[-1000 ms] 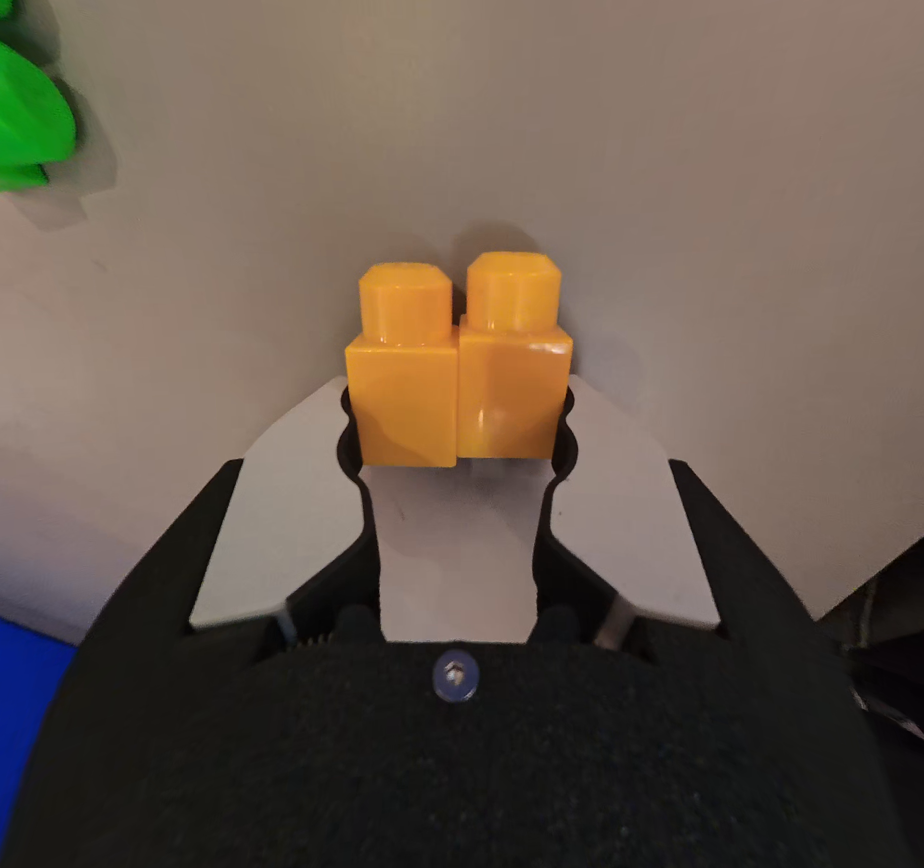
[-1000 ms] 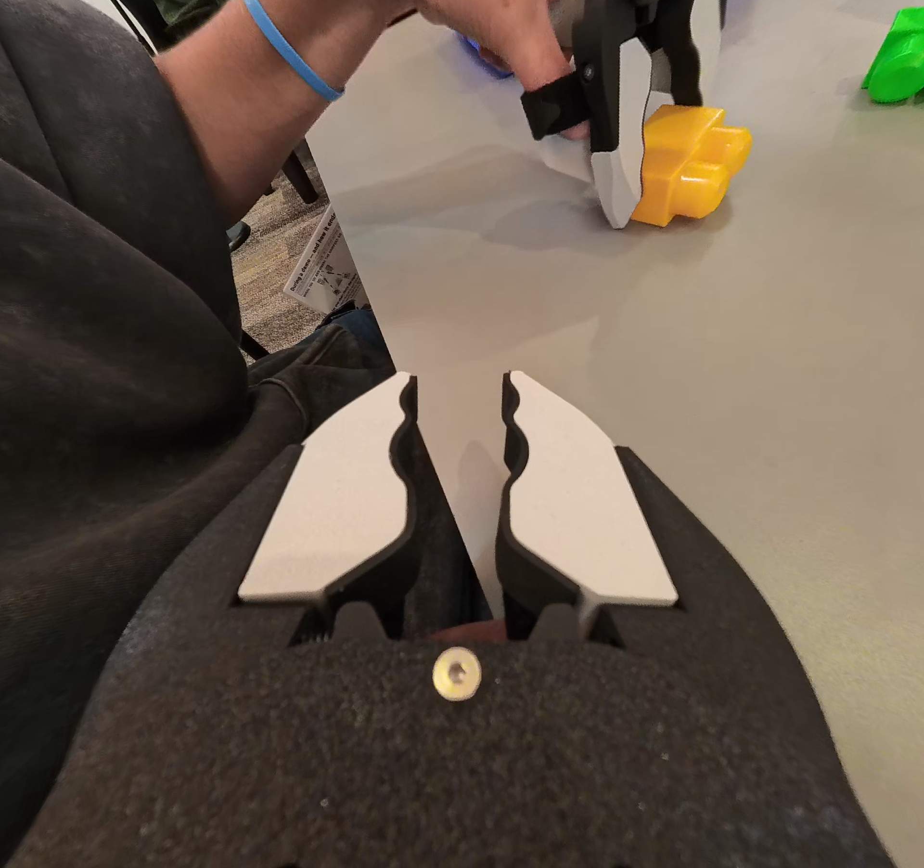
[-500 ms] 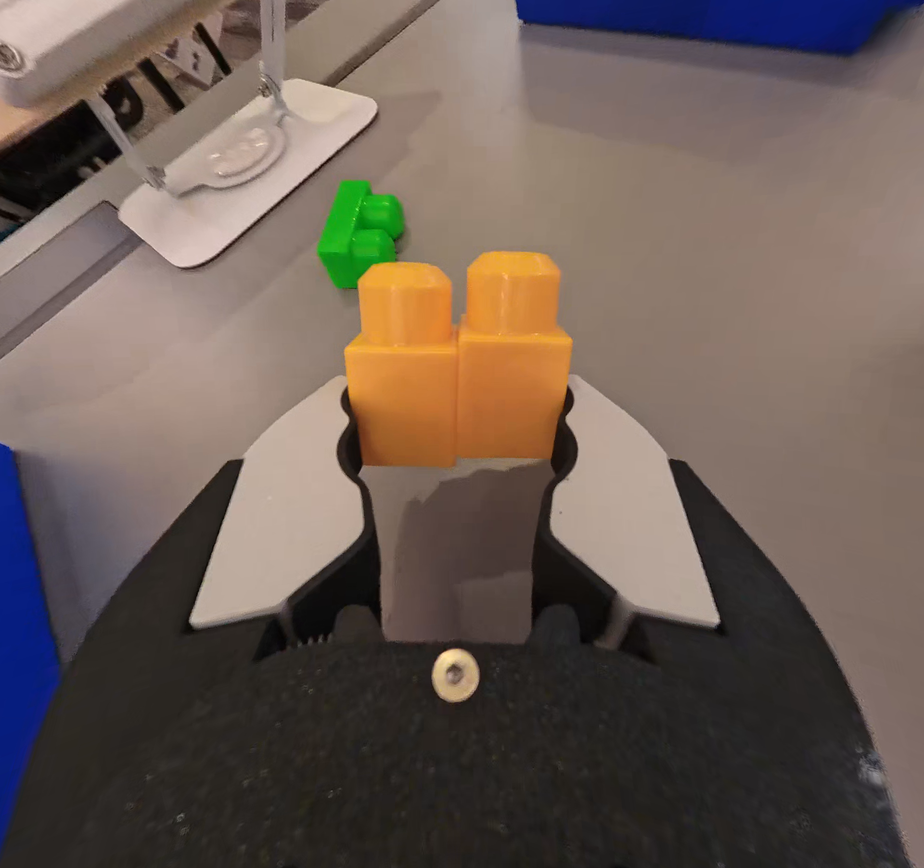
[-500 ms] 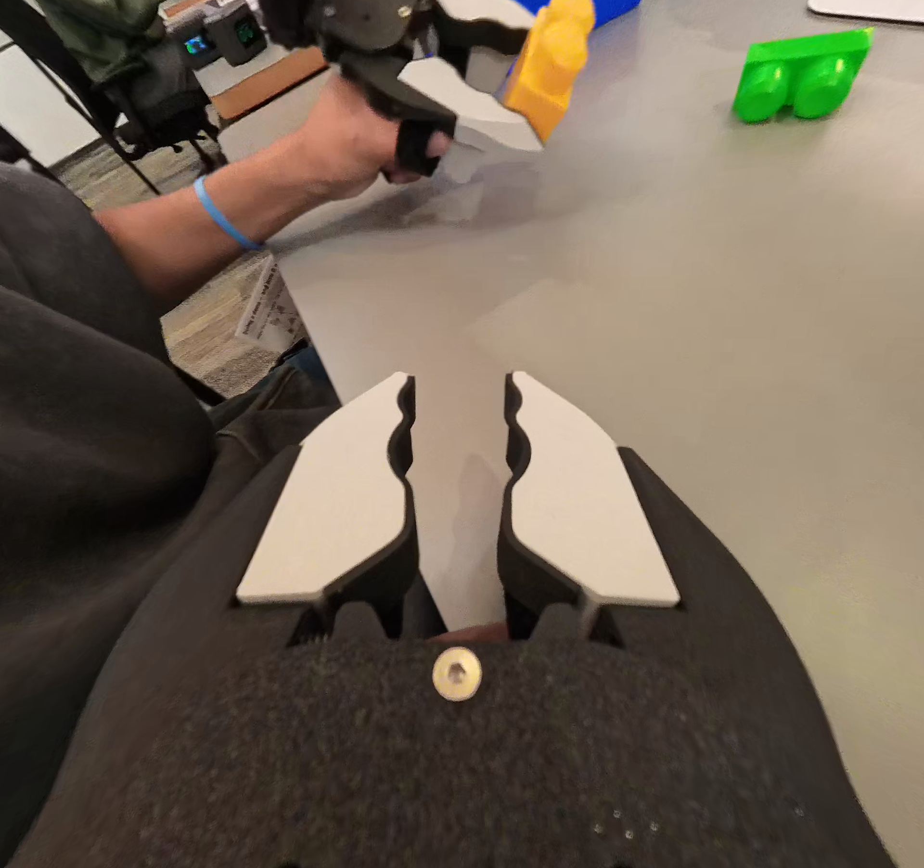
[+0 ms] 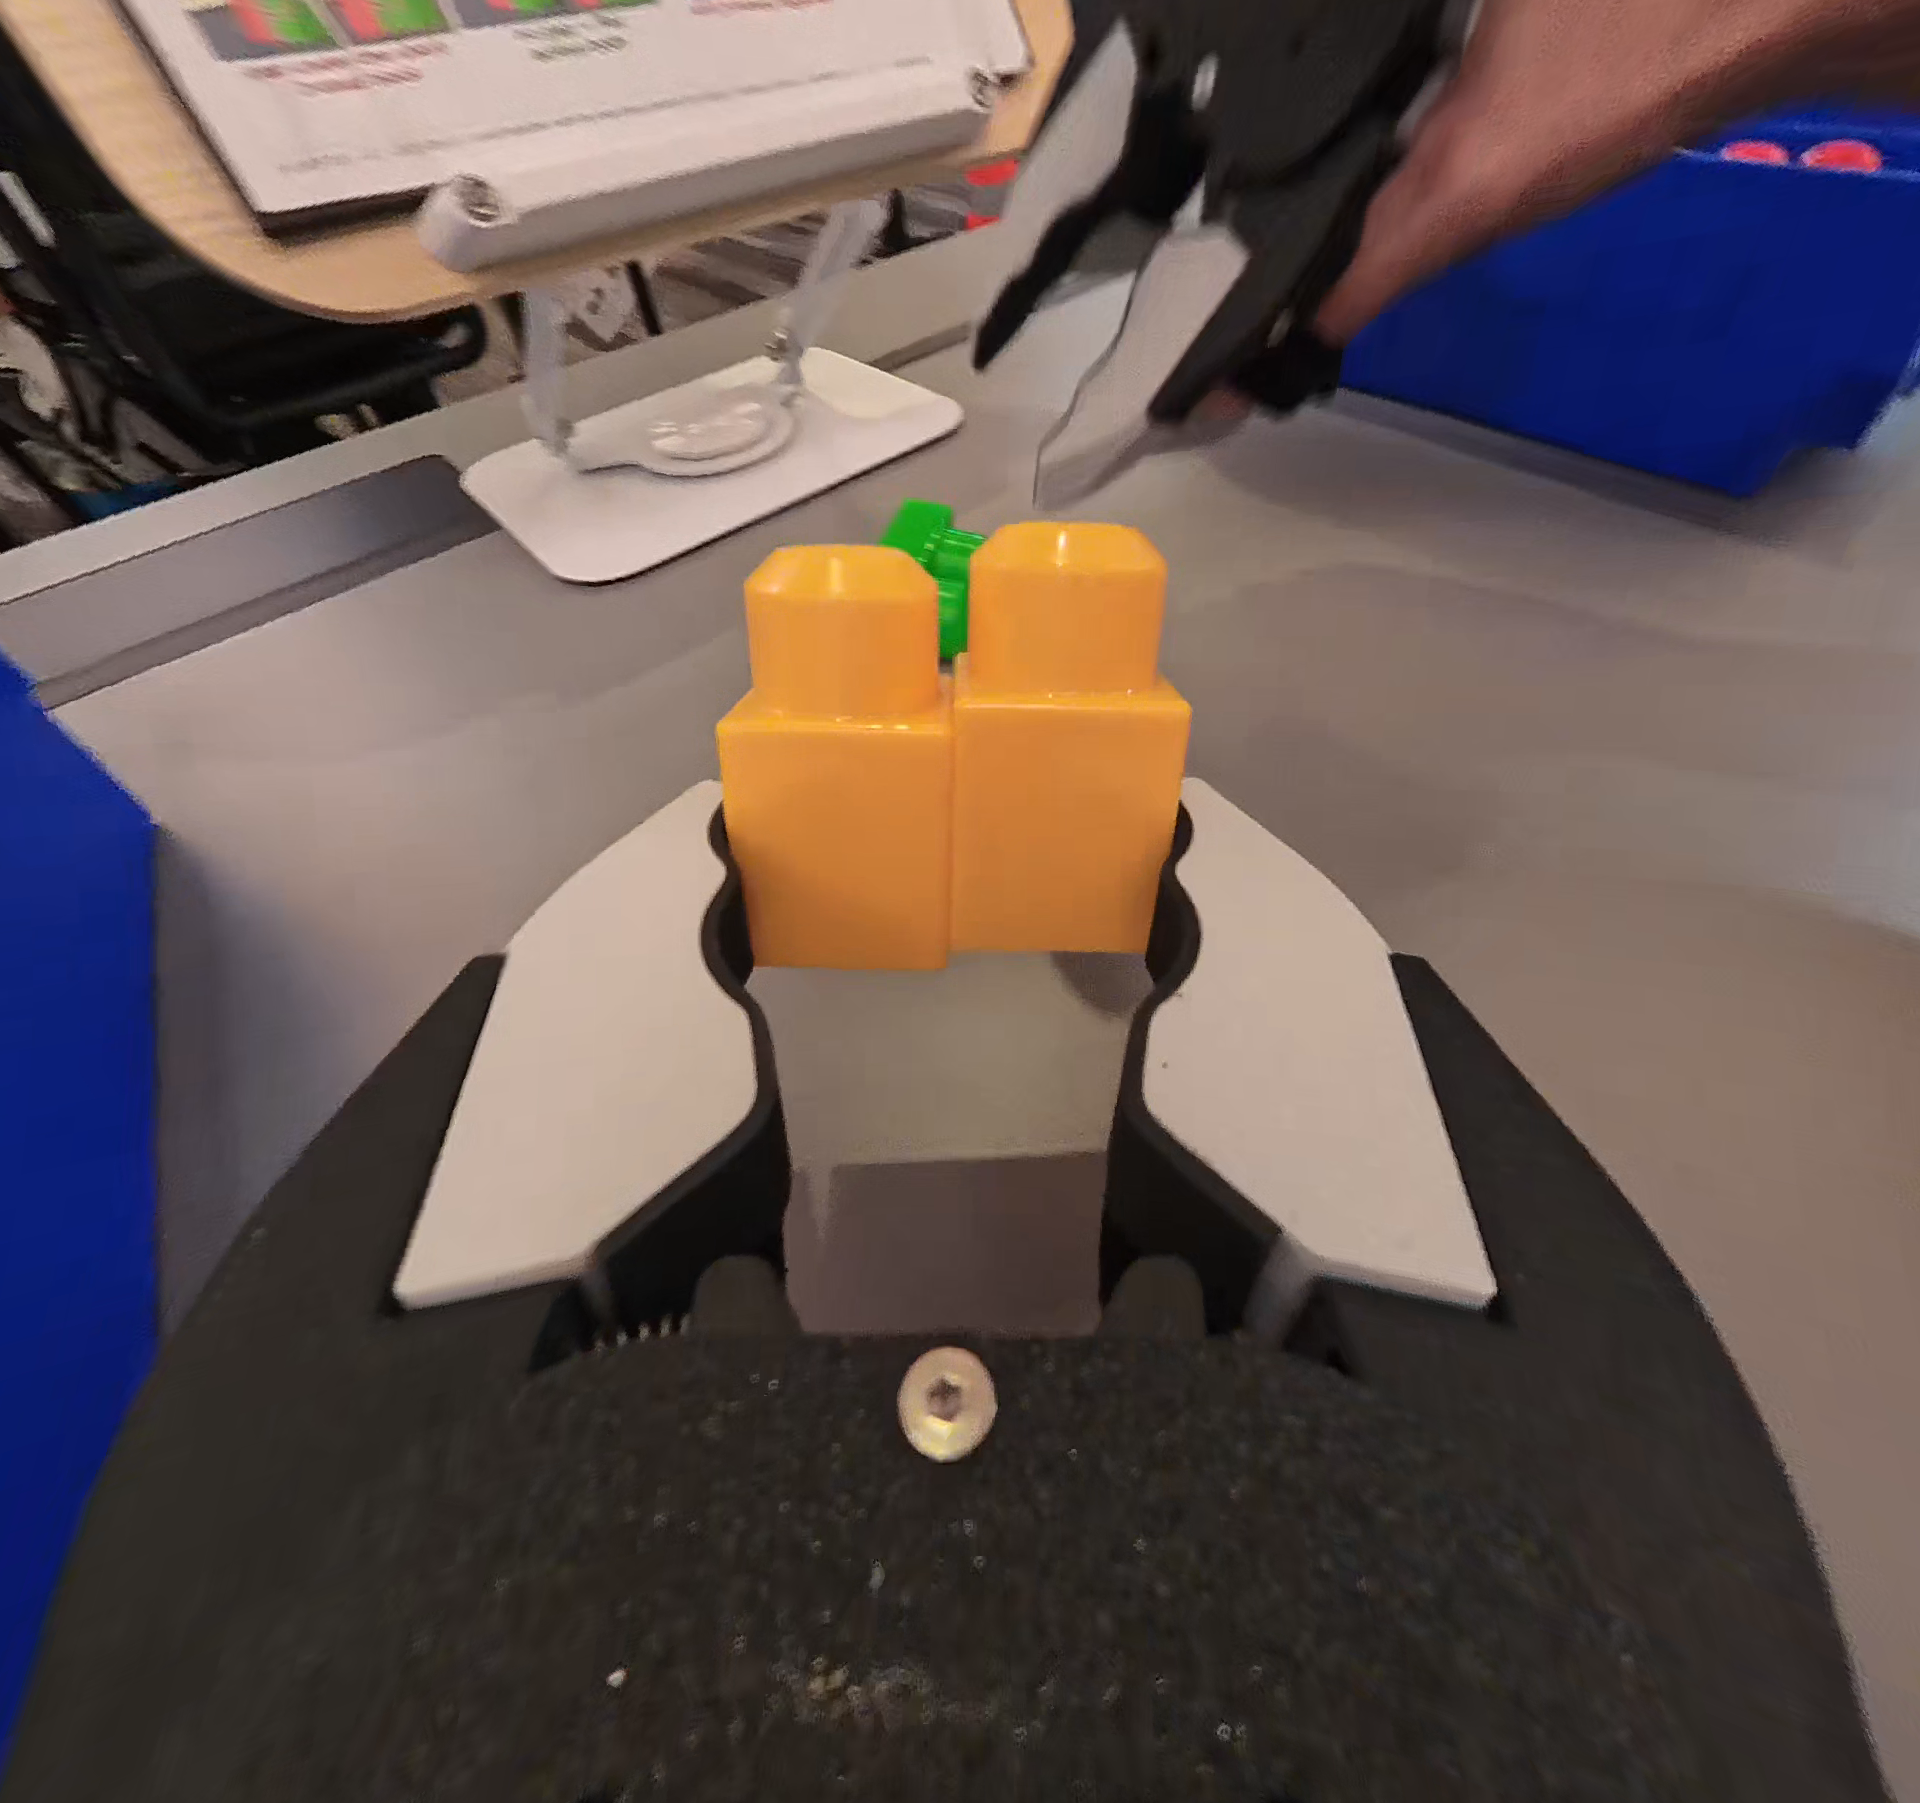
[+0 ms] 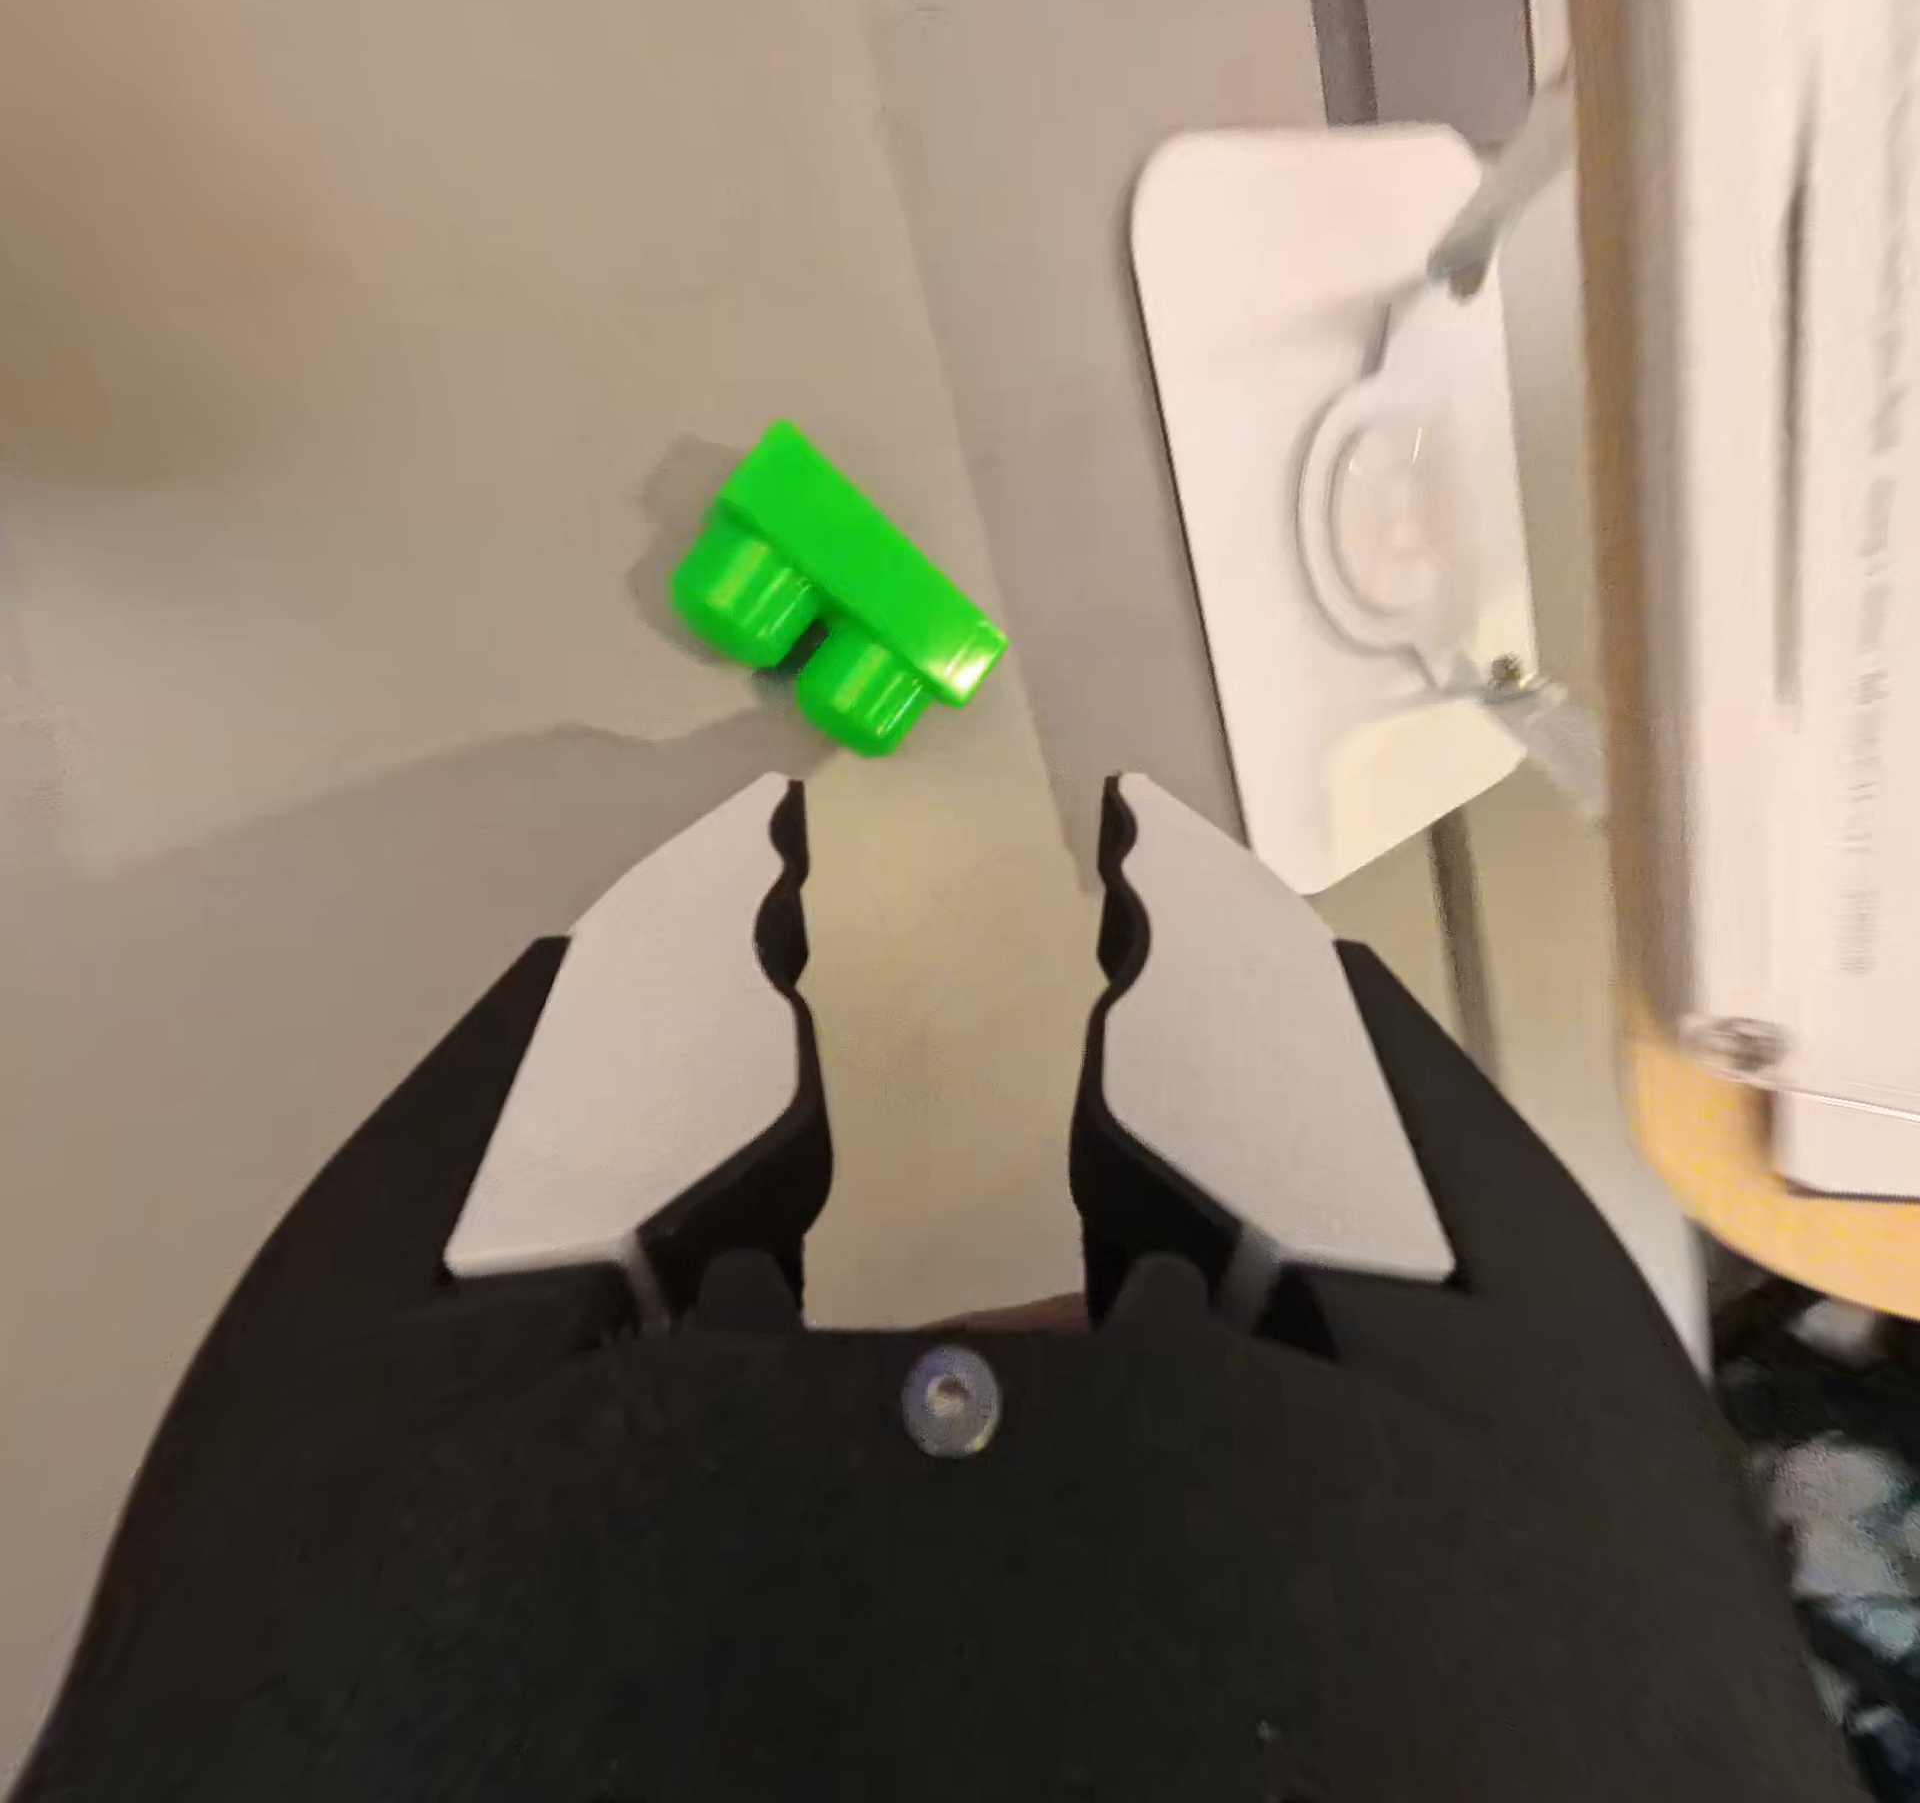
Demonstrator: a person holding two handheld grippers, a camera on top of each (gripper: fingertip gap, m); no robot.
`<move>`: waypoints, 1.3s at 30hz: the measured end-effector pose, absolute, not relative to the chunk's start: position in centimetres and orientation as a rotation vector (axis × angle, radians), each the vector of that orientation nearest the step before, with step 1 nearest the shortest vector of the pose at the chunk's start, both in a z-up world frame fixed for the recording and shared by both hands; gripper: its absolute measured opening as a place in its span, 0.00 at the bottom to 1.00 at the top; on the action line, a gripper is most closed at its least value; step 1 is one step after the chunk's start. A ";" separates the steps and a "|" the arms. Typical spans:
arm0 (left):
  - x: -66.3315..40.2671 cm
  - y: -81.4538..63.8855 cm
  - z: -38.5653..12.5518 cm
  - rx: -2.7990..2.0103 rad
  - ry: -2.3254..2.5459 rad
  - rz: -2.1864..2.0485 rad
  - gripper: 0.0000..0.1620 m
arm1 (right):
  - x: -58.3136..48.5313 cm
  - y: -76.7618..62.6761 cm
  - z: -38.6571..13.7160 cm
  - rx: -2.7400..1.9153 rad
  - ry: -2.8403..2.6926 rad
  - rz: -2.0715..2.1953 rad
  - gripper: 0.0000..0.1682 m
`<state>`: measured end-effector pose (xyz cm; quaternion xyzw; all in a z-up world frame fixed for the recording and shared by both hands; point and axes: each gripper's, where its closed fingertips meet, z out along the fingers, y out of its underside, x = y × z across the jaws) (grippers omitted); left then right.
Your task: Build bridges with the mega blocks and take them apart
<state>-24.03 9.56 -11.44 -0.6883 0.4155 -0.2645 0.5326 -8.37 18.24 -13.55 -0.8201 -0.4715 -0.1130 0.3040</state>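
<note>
The left gripper (image 5: 951, 880) pinches one orange block (image 5: 951, 787) with two studs, held above the table; the right gripper (image 6: 951, 818), fingers spread and empty, hangs just short of one green block (image 6: 836, 590) lying on its side on the grey table (image 6: 364, 247); a white stand base (image 6: 1340, 506) sits beside it, carrying a tilted board with a picture sheet (image 5: 561, 39); two blue bins (image 5: 1662, 319) edge the table, both cut off; from the left wrist view the green block is mostly hidden behind the orange studs, and the right gripper appears blurred.
</note>
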 end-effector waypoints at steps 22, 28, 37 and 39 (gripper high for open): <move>-24.3 9.4 -11.9 -1.653 1.009 -0.612 0.46 | -10.7 16.7 -13.6 -2.136 -0.872 -0.073 0.40; -22.3 7.1 -12.8 -1.619 1.187 -0.659 0.46 | -11.0 6.2 -6.0 -1.930 -1.577 -0.224 0.40; -19.5 1.9 -12.5 -1.575 1.363 -1.023 0.46 | -13.4 4.5 -4.9 -1.732 -2.002 -0.461 0.40; -19.7 0.8 -11.8 -1.572 1.371 -1.178 0.46 | -14.2 5.0 -4.7 -1.478 -2.022 -0.620 0.40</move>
